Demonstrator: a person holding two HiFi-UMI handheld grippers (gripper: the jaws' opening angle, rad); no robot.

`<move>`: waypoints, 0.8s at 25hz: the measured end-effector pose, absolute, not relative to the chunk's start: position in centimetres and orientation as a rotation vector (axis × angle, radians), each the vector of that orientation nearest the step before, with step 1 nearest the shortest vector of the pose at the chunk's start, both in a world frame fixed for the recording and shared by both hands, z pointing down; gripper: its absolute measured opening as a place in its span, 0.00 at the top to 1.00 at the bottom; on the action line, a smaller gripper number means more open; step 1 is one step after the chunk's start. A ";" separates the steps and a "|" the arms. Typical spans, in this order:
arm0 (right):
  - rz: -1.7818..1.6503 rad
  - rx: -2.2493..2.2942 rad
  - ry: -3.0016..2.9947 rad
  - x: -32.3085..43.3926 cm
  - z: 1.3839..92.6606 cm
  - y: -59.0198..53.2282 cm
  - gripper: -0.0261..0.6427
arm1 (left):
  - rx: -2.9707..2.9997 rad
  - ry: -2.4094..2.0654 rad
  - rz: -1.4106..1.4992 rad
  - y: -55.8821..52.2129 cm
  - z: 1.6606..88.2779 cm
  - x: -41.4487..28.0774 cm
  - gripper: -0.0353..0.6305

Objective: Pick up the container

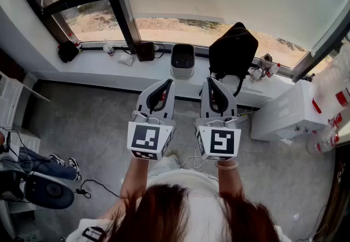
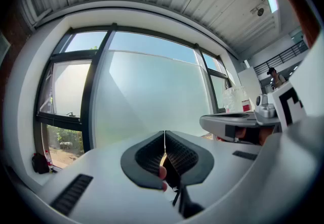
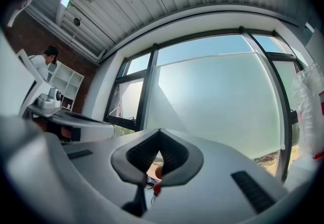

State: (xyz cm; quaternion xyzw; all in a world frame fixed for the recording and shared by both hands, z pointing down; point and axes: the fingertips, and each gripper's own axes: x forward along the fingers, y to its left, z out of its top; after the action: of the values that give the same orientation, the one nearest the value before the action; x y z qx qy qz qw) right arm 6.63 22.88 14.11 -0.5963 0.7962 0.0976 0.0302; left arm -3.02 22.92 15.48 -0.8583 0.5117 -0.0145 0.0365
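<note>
A grey open-topped container [image 1: 182, 60] stands on the white window sill [image 1: 109, 66], straight ahead of both grippers. In the head view my left gripper [image 1: 168, 82] and right gripper [image 1: 208, 80] are held side by side over the floor, short of the sill, each with its jaws together and nothing between them. The left gripper view shows its gripper [image 2: 164, 135] shut against the frosted window. The right gripper view shows its gripper [image 3: 159, 132] shut likewise. The container appears in neither gripper view.
A black backpack [image 1: 233, 52] leans on the sill just right of the container. A black box [image 1: 145, 51], a cup [image 1: 109, 48] and small bottles [image 1: 263, 66] also sit on the sill. A white cabinet [image 1: 287, 111] stands at right. Cables [image 1: 191, 160] lie on the floor.
</note>
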 end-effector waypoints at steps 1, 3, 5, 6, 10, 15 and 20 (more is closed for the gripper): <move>0.305 -1.836 2.453 6.5 14.1 22.7 0.92 | -2.638 1.568 -0.042 22.7 15.5 -3.1 0.92; 0.313 -1.834 2.451 6.1 14.0 22.4 0.92 | -2.641 1.563 -0.040 22.3 15.5 -3.2 0.92; 0.318 -1.839 2.452 5.9 14.0 22.0 0.92 | -2.643 1.555 -0.042 21.9 15.5 -3.3 0.92; 0.318 -1.843 2.452 5.8 14.0 21.9 0.92 | -2.645 1.550 -0.043 21.7 15.5 -3.3 0.92; 0.314 -1.857 2.443 5.3 14.2 21.3 0.92 | -2.653 1.539 -0.051 21.0 15.9 -3.8 0.92; 0.318 -1.876 2.439 4.4 14.4 20.6 0.92 | -2.655 1.536 -0.061 20.1 16.2 -5.0 0.92; 0.317 -1.891 2.413 3.2 14.1 19.7 0.92 | -2.660 1.509 -0.043 19.3 16.0 -6.3 0.92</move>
State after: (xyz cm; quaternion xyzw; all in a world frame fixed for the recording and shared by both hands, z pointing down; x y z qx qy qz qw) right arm 3.25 19.70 14.09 -0.6132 0.7826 0.1027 0.0299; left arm -6.28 19.28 16.03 -0.8690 0.4929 -0.0139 0.0417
